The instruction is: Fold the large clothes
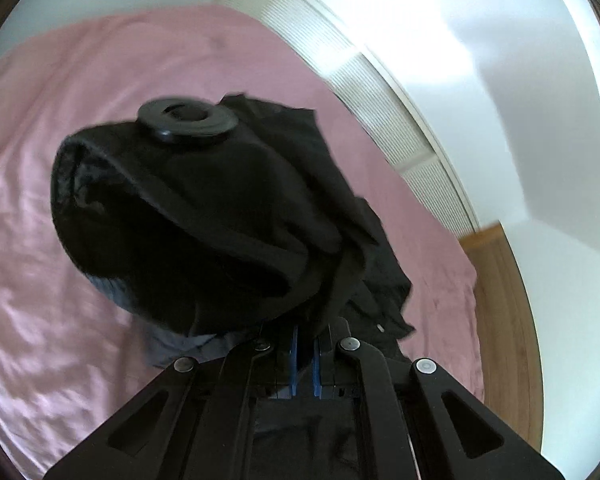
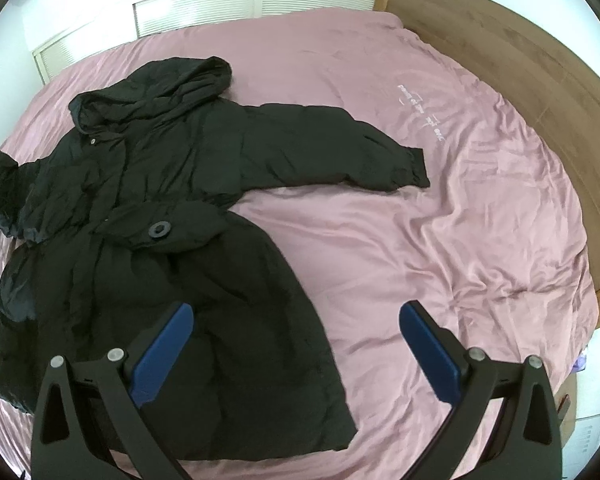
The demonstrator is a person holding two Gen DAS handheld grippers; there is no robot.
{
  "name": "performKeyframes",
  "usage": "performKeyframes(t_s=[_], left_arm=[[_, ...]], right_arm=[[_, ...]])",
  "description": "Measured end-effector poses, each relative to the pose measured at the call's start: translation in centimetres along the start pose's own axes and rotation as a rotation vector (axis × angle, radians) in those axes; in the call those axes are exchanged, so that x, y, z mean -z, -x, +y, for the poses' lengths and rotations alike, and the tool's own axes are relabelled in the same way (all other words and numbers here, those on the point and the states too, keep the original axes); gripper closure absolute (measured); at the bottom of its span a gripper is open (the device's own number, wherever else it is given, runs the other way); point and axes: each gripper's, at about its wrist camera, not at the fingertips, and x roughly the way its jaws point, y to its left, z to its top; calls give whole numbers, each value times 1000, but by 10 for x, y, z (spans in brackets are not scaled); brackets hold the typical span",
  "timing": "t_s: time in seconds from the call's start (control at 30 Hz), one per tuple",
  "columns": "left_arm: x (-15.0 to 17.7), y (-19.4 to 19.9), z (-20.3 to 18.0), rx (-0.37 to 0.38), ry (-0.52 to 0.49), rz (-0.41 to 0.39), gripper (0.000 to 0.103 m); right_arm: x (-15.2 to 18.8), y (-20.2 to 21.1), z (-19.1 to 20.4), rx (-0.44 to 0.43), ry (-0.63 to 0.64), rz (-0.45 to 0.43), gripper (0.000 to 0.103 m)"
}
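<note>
A large black hooded coat point(image 2: 172, 208) lies spread on a pink bed sheet point(image 2: 440, 240), hood toward the far side, one sleeve point(image 2: 340, 152) stretched right, a belt with a round buckle point(image 2: 159, 229) across the waist. My right gripper point(image 2: 296, 344) is open and empty, above the coat's lower hem. My left gripper point(image 1: 305, 356) is shut on a bunch of the coat's black fabric point(image 1: 204, 220), lifted off the bed; a round black ring point(image 1: 187, 119) sits on top of that fabric.
A wooden headboard point(image 2: 520, 92) runs along the bed's right side. White louvred doors point(image 2: 220, 4) stand behind the bed. The sheet point(image 1: 40, 160) is wrinkled around the coat.
</note>
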Motion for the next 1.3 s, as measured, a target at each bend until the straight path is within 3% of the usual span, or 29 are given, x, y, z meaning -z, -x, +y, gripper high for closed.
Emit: performKeyframes(t_s=[0.27, 0.53, 0.9, 1.0, 1.1, 1.17, 1.3], left_arm=[[58, -97, -72, 19, -95, 140, 99], [104, -180, -94, -22, -100, 248, 99], [153, -269, -109, -198, -127, 352, 94], [160, -277, -118, -231, -144, 360, 84], [173, -283, -134, -245, -174, 365, 66], [177, -285, -145, -240, -199, 362, 42], [183, -271, -134, -231, -253, 360, 37]], right_arm=[[11, -18, -61, 18, -60, 17, 0], [25, -33, -114, 53, -116, 52, 0], [36, -52, -142, 55, -129, 89, 0], [37, -55, -146, 55, -135, 96, 0], [37, -57, -148, 54, -139, 100, 0], [37, -57, -148, 54, -139, 99, 0], [37, -57, -148, 52, -143, 99, 0]])
